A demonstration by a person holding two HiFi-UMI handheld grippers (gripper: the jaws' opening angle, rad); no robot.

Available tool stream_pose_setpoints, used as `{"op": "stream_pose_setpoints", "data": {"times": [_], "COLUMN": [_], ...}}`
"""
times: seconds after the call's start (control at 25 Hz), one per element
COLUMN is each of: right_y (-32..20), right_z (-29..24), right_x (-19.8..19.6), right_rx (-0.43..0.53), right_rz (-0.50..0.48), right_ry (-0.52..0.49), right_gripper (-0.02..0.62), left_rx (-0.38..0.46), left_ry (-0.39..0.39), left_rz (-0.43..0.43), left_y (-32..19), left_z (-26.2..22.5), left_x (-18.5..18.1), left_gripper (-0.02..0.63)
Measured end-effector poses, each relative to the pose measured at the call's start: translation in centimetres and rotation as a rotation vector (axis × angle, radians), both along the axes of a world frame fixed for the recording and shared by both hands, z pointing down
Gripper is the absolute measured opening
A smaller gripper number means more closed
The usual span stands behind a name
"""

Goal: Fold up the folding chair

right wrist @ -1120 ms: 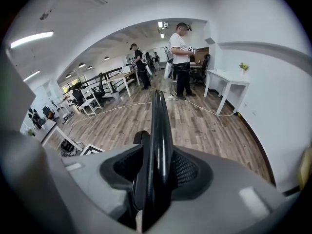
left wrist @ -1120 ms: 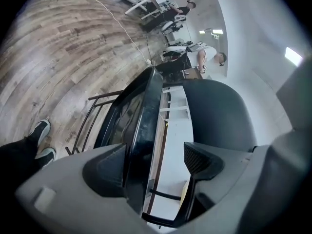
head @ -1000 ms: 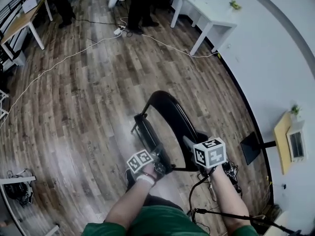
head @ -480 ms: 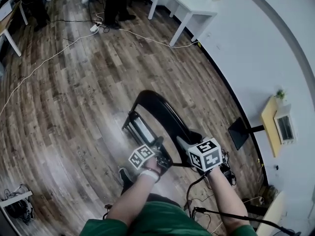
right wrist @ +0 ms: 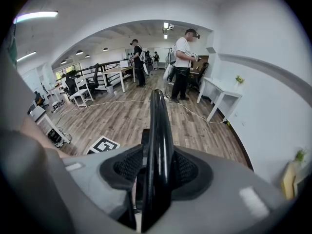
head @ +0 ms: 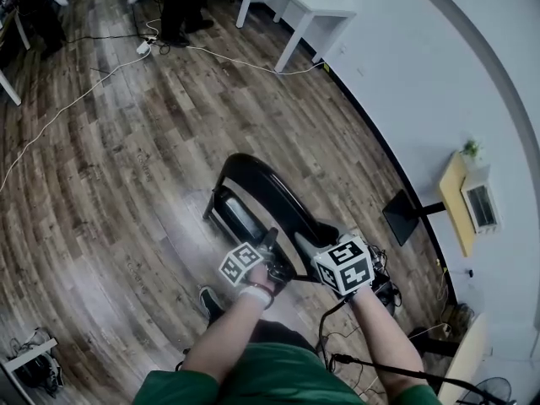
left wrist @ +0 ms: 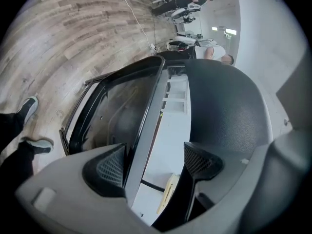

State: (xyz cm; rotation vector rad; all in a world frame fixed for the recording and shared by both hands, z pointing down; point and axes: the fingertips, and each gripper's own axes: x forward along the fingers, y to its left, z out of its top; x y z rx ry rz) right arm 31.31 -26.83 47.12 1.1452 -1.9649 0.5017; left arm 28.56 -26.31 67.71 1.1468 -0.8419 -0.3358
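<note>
Far ahead of the left gripper (left wrist: 153, 164), a white cable (head: 80, 104) trailed over the wood floor (head: 110, 184). That gripper stood released, its jaws wide apart astride a pale edge of the chair (head: 266, 197). The edge lay against the left pad (left wrist: 111, 167), with a clear gap to the other pad. The black chair, partly folded, stood upright on the floor just ahead of both grippers, its curved back reaching away from them. The right gripper (right wrist: 156, 168), close beside the left, was clenched on the chair's thin black rim, both pads pressed to it. Well beyond it a white table (head: 314, 2) stood at the wall.
</note>
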Motion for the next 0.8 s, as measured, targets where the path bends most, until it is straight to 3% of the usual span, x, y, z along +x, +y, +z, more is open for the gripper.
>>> {"op": "stream_pose_setpoints", "data": {"times": [0.2, 0.32, 0.4, 0.56, 0.8], "right_y": [-0.4, -0.5, -0.6, -1.2, -2.7], "right_z": [-0.1, -0.5, -0.7, -0.5, -0.1], "right_x": [1.4, 1.6, 1.9, 3.6, 5.1], "right_rx": [-0.021, -0.073, -0.1, -0.066, -0.078], "right_rz": [-0.009, -0.012, -0.017, -0.016, -0.005], "right_ry": [-0.035, -0.129, -0.17, -0.112, -0.11], "right_gripper": [0.173, 0.173, 0.173, 0.173, 0.152], "left_rx": [0.063, 0.1, 0.106, 0.116, 0.104], "left_ry": [-0.006, -0.058, -0.094, -0.136, -0.196], "left_rz": [0.112, 0.198, 0.202, 0.189, 0.138], "left_y": [0.1, 0.3, 0.8, 1.8, 3.0], "left_z": [-0.7, -1.2, -1.4, -1.8, -2.7], "left_x": [1.6, 1.7, 1.3, 0.3, -5.0], "left_gripper": [0.376, 0.376, 0.374, 0.374, 0.367]}}
